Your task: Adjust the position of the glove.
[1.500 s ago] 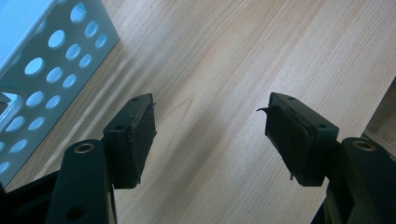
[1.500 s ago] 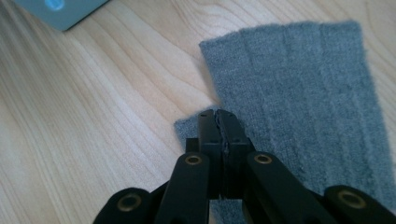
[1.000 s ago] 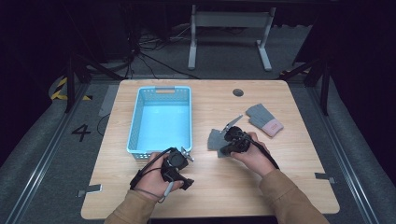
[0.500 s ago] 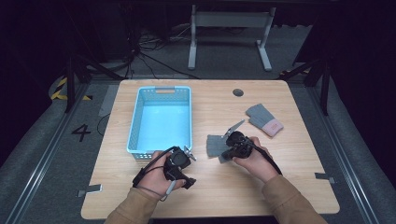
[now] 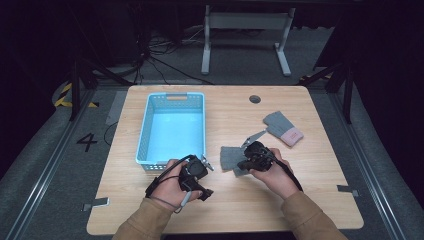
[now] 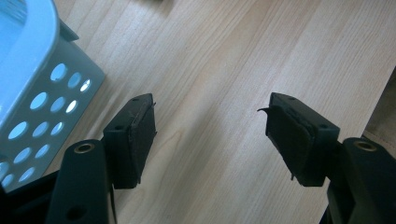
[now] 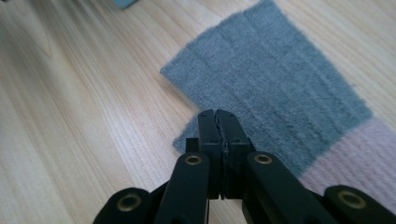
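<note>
Light blue plastic basket with holes at middle left of the high view, empty, probably waiting for socks. Below it, left gripper, jaws wide apart over bare wooden table. Right of that, right gripper pressed together on grey sock with pink cuff; hard to tell how much cloth is pinched. Second grey and pink sock toward the upper right.
</note>
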The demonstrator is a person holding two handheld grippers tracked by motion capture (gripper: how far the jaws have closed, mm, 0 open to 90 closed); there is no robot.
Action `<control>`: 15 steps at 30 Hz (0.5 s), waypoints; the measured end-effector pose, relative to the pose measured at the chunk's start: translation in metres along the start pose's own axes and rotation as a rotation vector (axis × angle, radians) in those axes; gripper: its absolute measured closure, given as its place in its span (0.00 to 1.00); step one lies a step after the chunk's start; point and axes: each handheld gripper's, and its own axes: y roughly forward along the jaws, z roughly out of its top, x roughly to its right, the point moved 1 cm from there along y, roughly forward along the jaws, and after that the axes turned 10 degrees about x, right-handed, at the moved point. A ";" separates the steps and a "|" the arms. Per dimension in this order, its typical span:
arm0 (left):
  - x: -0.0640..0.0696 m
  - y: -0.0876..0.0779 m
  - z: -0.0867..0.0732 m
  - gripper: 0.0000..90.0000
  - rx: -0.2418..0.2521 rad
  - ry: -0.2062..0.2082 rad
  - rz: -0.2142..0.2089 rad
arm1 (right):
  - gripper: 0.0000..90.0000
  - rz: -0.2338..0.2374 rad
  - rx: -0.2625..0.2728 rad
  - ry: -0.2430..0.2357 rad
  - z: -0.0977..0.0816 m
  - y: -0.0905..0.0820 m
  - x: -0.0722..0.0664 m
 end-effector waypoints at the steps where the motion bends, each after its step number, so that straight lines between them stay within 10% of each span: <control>1: 0.000 0.000 0.000 0.37 0.000 0.000 0.001 | 1.00 -0.002 0.007 0.002 0.000 -0.003 0.000; 15: -0.002 -0.003 0.002 0.37 0.015 0.002 0.001 | 0.99 -0.017 0.064 0.026 -0.003 -0.023 0.007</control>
